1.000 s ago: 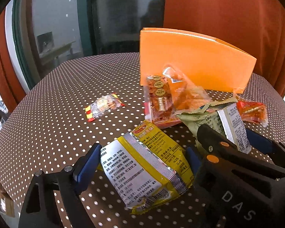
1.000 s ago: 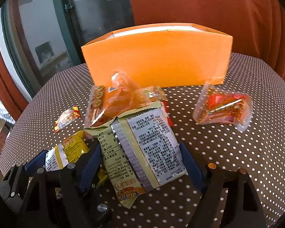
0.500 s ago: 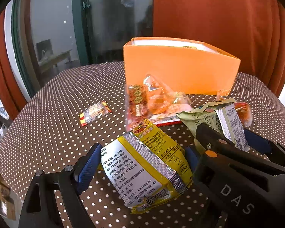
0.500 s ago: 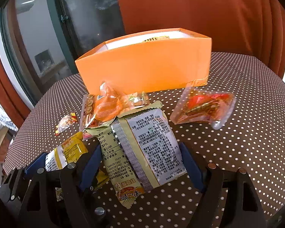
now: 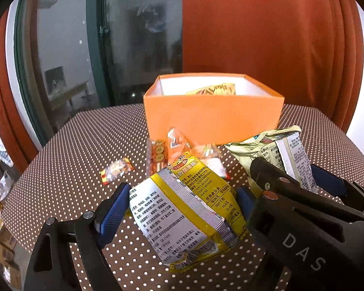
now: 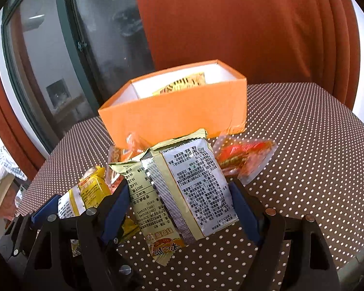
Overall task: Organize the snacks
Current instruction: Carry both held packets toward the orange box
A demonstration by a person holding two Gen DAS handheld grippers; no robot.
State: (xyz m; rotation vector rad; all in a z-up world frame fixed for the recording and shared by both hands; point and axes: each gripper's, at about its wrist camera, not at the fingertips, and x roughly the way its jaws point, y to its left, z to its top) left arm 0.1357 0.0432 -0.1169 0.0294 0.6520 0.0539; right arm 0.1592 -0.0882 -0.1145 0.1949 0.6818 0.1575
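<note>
Box (image 5: 213,118) holds a yellow packet (image 5: 216,89); both jaws clamp snack packs.

Yellow snack packet (image 5: 184,208) and beige snack packet (image 6: 182,189) lifted above table, open orange box (image 6: 177,116) behind

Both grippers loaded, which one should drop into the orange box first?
Probably the right. The right gripper holds the green packet, which sits right in front of the orange box. The left gripper, shut on the yellow packet, is partly hemmed in by the right one beside it.
</note>
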